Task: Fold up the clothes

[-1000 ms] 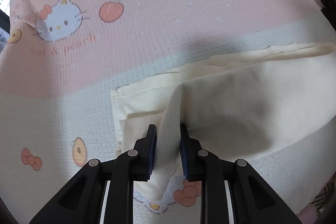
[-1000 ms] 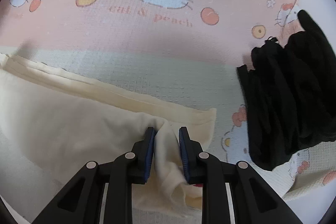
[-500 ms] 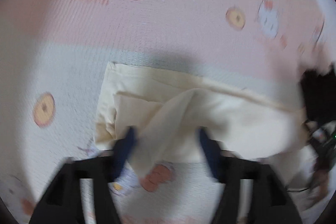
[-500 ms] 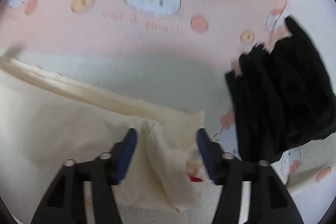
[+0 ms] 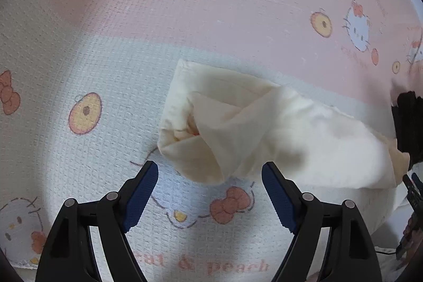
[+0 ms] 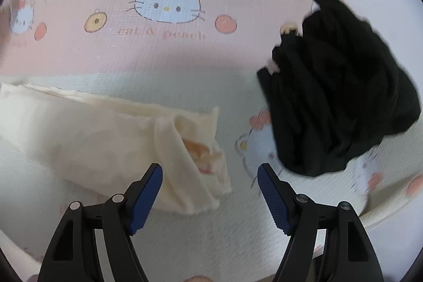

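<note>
A cream cloth [image 5: 290, 128], folded into a long band, lies flat on the cartoon-cat blanket [image 5: 105, 57]. My left gripper [image 5: 209, 165] hovers over the band's left end, open, with the loose corner below and between its blue pads and nothing pressed. In the right wrist view the same cream cloth [image 6: 92, 128] ends in a folded corner with an orange print showing inside. My right gripper [image 6: 209, 167] stands above that corner with its jaws opening, and the pads do not touch the fabric.
A crumpled black garment [image 6: 343, 86] lies on the blanket [image 6: 171, 70] to the right of the cream band, and its edge also shows as the black garment [image 5: 407, 123] at the right rim. Pink and pale printed blanket stretches beyond the band.
Both grippers were shut on pinches of the cream cloth; they have opened, let go and lifted back. The cloth's ends have dropped flat. The left view has rolled.
</note>
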`<control>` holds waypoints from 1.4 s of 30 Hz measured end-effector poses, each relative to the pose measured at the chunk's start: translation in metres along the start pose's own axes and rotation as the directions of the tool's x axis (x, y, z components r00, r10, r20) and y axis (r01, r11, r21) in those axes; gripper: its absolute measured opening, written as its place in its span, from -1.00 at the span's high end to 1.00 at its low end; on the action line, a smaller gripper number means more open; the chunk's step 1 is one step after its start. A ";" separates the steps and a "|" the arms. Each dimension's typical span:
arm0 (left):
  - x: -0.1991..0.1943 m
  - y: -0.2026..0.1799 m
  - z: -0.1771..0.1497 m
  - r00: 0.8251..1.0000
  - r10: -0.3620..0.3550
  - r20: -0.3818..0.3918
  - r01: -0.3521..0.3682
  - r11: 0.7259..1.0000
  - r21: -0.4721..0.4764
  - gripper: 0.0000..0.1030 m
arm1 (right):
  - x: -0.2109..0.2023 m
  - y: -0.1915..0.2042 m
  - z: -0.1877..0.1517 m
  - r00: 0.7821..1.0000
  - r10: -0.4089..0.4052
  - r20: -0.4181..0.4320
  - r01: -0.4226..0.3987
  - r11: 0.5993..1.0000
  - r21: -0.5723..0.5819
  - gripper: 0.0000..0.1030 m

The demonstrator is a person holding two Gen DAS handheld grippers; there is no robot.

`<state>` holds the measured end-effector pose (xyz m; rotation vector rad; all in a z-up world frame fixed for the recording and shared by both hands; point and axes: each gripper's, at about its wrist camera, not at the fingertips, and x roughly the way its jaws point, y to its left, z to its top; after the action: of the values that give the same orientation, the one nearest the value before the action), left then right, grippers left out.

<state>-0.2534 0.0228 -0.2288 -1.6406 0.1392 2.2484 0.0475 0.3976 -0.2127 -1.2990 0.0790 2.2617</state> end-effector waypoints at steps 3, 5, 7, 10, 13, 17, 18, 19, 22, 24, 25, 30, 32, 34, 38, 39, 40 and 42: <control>0.001 -0.006 -0.005 1.000 0.020 0.013 -0.021 0.999 0.034 -0.55 | 0.004 -0.012 -0.010 0.999 0.039 -0.024 -0.038 0.998 0.052 -0.44; 0.004 -0.011 -0.008 0.998 0.059 0.025 -0.060 0.996 0.062 -0.55 | 0.010 -0.019 -0.015 0.998 0.052 -0.047 -0.048 0.995 0.086 -0.44; 0.006 -0.015 -0.012 0.996 0.078 0.039 -0.081 0.994 0.077 -0.55 | 0.016 -0.024 -0.018 0.996 0.060 -0.070 -0.052 0.992 0.114 -0.44; 0.012 -0.024 -0.013 0.993 0.103 0.062 -0.109 0.989 0.097 -0.55 | 0.020 -0.027 -0.020 0.993 0.086 -0.079 -0.073 0.986 0.148 -0.43; 0.015 -0.028 -0.015 0.986 0.144 0.083 -0.153 0.981 0.119 -0.55 | 0.016 -0.022 -0.017 0.995 0.090 -0.043 -0.083 0.987 0.135 -0.44; 0.017 -0.035 -0.020 0.968 0.219 0.118 -0.237 0.958 0.160 -0.55 | 0.013 -0.003 -0.004 0.995 0.094 0.018 -0.095 0.993 0.066 -0.43; 0.015 -0.038 -0.021 0.956 0.254 0.146 -0.278 0.944 0.177 -0.55 | 0.014 0.002 -0.001 0.996 0.088 0.026 -0.089 0.995 0.046 -0.43; 0.013 -0.041 -0.022 0.941 0.289 0.174 -0.320 0.927 0.194 -0.54 | 0.018 0.007 0.003 0.997 0.077 0.025 -0.078 0.997 0.027 -0.43; 0.013 -0.045 -0.018 0.895 0.376 0.240 -0.431 0.869 0.242 -0.54 | 0.032 0.022 0.014 0.997 0.081 0.002 -0.081 0.996 -0.032 0.08; 0.014 -0.044 -0.015 0.899 0.370 0.236 -0.425 0.867 0.260 -0.41 | 0.042 0.025 0.021 0.997 0.078 -0.018 -0.078 0.997 -0.024 0.30; 0.015 -0.041 -0.013 0.903 0.359 0.236 -0.416 0.869 0.270 -0.22 | 0.048 0.027 0.025 0.997 0.076 -0.027 -0.076 0.997 -0.015 0.46; 0.017 -0.040 0.008 0.922 0.324 0.214 -0.376 0.881 0.287 -0.11 | 0.060 0.022 0.041 0.998 0.057 -0.011 -0.056 0.997 0.049 0.65; 0.023 -0.037 0.022 0.934 0.305 0.185 -0.348 0.890 0.293 -0.11 | 0.064 0.018 0.047 0.999 0.039 -0.007 -0.039 0.997 0.070 0.66; 0.034 -0.036 0.036 0.940 0.307 0.151 -0.339 0.892 0.299 -0.11 | 0.069 0.018 0.048 0.999 0.025 -0.022 -0.023 0.997 0.075 0.66; 0.057 -0.029 0.043 0.940 0.330 0.088 -0.341 0.887 0.312 -0.17 | 0.081 0.020 0.050 0.998 -0.018 -0.054 0.022 0.997 0.075 0.66; 0.058 -0.027 0.042 0.941 0.328 0.087 -0.339 0.891 0.301 -0.19 | 0.084 0.021 0.048 0.997 -0.028 -0.068 0.033 0.997 0.071 0.66; 0.059 -0.025 0.041 0.939 0.331 0.089 -0.343 0.895 0.284 -0.28 | 0.090 0.022 0.047 0.995 -0.034 -0.092 0.040 0.997 0.068 0.66; 0.059 -0.020 0.041 0.932 0.347 0.100 -0.361 0.896 0.258 -0.57 | 0.094 0.022 0.045 0.993 -0.052 -0.109 0.059 0.996 0.064 0.66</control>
<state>-0.2994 0.0658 -0.2688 -1.5025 0.7582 2.3928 -0.0360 0.4305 -0.2705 -1.3697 0.1537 2.1236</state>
